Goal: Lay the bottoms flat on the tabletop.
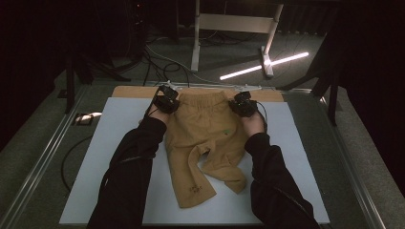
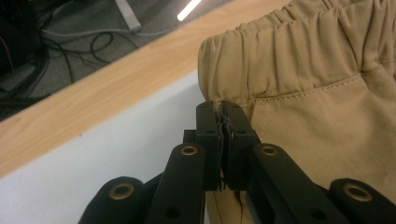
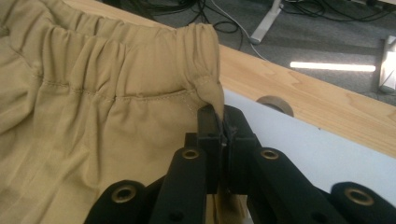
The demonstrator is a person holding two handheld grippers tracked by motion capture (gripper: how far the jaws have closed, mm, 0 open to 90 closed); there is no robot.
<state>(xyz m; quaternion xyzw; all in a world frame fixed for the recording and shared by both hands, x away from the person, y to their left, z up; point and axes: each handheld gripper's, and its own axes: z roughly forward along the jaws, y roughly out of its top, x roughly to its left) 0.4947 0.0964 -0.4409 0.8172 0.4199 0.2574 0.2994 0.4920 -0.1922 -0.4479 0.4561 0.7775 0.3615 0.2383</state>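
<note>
A pair of small tan trousers (image 1: 205, 138) lies flat on the white mat (image 1: 110, 143), waistband at the far end and legs pointing toward me. My left gripper (image 1: 165, 99) is shut on the left side seam just below the elastic waistband (image 2: 280, 42); its jaws pinch the cloth edge (image 2: 223, 122). My right gripper (image 1: 242, 102) is shut on the right corner of the waistband (image 3: 205, 88), where a fold of fabric is caught between the jaws. The near leg ends are crumpled and one overlaps the other.
A wooden table edge (image 1: 129, 90) runs along the far side of the mat, with a round hole (image 3: 275, 105) in it. Cables (image 1: 157, 62), a metal stand (image 1: 229, 28) and a lit strip light (image 1: 265, 66) are on the floor beyond.
</note>
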